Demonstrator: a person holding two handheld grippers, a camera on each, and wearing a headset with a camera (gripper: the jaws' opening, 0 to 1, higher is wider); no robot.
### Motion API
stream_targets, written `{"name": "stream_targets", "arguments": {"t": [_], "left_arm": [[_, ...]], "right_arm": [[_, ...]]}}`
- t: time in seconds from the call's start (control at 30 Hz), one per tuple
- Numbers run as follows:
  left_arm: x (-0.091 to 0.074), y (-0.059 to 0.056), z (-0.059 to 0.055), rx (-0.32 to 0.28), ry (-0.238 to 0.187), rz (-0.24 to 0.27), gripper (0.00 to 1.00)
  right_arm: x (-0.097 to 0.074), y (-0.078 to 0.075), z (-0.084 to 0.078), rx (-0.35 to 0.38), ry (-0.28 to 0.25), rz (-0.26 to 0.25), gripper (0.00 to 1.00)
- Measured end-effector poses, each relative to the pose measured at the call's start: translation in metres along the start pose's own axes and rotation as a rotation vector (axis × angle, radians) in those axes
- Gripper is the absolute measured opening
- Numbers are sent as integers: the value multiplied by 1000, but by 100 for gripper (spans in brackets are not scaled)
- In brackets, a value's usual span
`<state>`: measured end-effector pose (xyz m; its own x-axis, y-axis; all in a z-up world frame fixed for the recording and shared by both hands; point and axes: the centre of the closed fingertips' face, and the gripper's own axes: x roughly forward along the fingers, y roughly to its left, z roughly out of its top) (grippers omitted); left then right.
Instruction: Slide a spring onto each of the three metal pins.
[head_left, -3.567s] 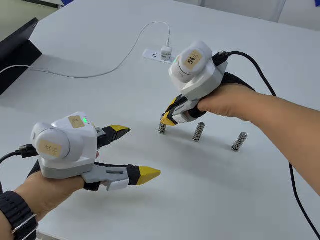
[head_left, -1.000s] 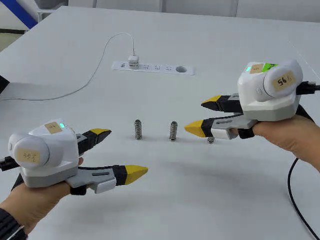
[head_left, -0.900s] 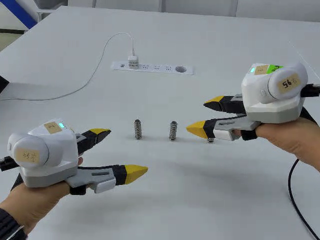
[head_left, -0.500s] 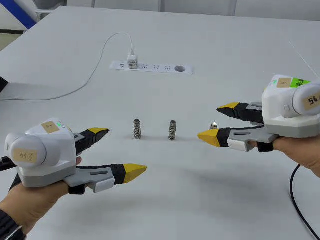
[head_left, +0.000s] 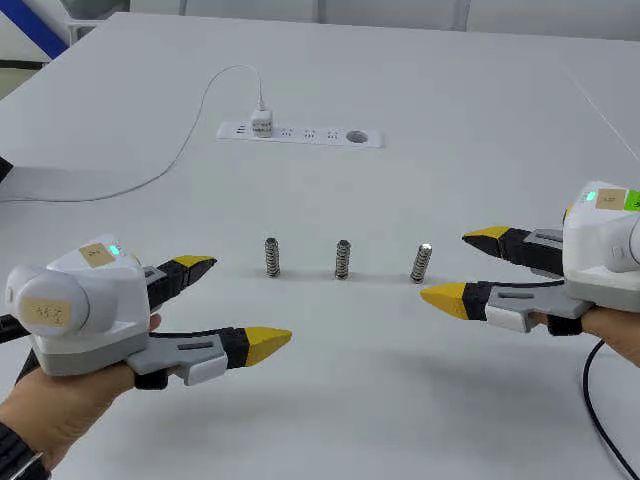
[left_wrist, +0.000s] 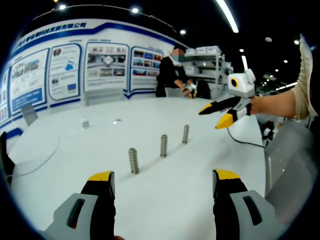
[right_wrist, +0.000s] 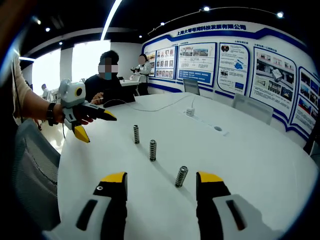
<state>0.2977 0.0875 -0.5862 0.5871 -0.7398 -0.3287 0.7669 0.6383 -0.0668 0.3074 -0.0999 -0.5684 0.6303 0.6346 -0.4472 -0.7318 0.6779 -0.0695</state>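
The right tool (head_left: 466, 263) has drawn back from the third spring (head_left: 421, 263), jaws spread wide and empty, leaving it upright on the tabletop (head_left: 380, 400). With all three springs in a row nearer than the power strip (head_left: 300, 133), the task looks finished. Seconds earlier that tool was at the first spring (head_left: 271, 257). The left tool (head_left: 232, 300), nearer again, is equally wide.

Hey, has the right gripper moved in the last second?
Yes. The right gripper has backed off to the right: it covered the rightmost spring before, and now sits clear of it, jaws open.
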Motion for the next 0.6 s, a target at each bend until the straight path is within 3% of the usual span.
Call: {"name": "stream_targets", "arguments": {"t": [0.6], "left_arm": [[1,-1,-2,-7,0,1,81]], "right_arm": [[-7,4,-19,63,-13,-9,62]]}}
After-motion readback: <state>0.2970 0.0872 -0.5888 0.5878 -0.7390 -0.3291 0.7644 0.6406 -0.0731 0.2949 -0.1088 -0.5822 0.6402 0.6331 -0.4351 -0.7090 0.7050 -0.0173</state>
